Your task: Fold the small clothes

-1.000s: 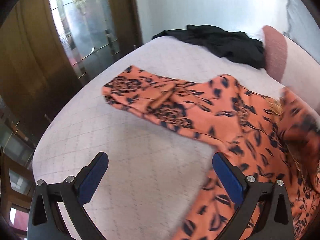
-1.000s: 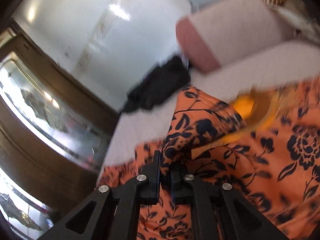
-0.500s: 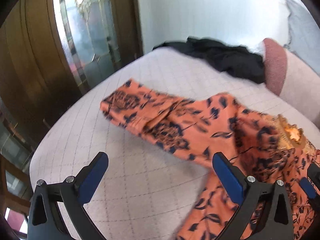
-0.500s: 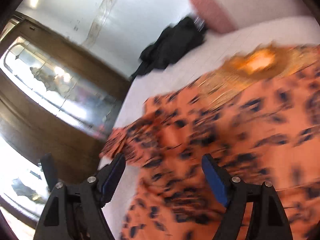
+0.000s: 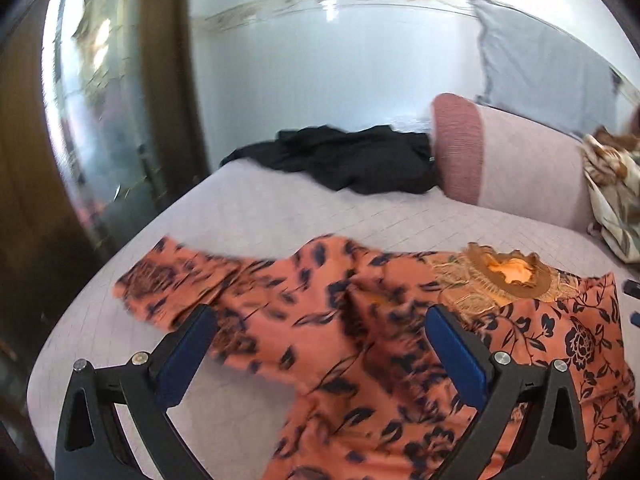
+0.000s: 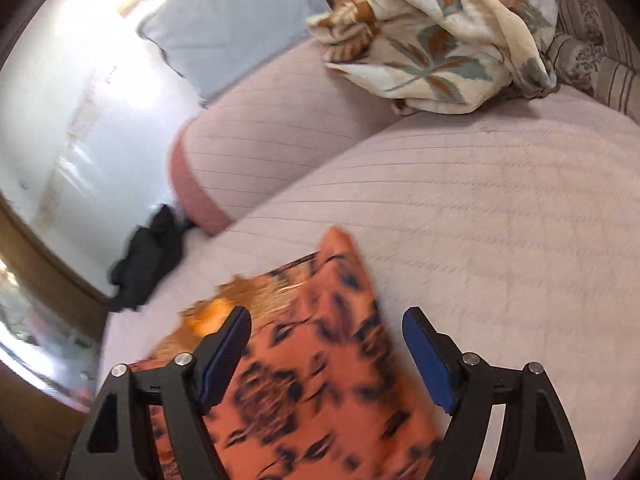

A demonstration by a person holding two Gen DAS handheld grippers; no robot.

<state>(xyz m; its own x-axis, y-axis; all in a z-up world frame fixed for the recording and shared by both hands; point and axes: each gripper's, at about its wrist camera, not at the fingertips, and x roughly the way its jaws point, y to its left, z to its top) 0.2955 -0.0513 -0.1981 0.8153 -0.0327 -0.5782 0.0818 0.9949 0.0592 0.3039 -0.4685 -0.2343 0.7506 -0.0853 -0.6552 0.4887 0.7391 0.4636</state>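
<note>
Orange floral top (image 5: 360,344): lay spread on the quilted pink bedspread (image 5: 248,216), gold-fringed neckline (image 5: 508,276) up, one sleeve (image 5: 172,280) stretched out toward the wardrobe side.
Change: a second earlier the right gripper (image 6: 326,344) was pinched shut on a raised fold of this fabric; its jaws have just been opening and the fold had dropped flat.
Right side of top: folded edge (image 6: 340,264) now lay inward, near the neckline, cloth flat under the jaws.
Task meaning: looked like one side fold was placed and released; the outstretched sleeve still needed folding in.
Right fingers (image 6: 224,356): spread wide, let go, nothing pinched; fabric lay below and between them without pad contact.
Left gripper (image 5: 320,352): jaws wide apart, empty, hovering over the sleeve-and-shoulder area, no touch visible.
Left fingers (image 5: 188,356): released, as a second before.
Surroundings: black garment (image 5: 352,160) heaped at the far end beside a pink bolster (image 5: 480,156); cream floral cloth (image 6: 440,36) bundled well apart from the top.
</note>
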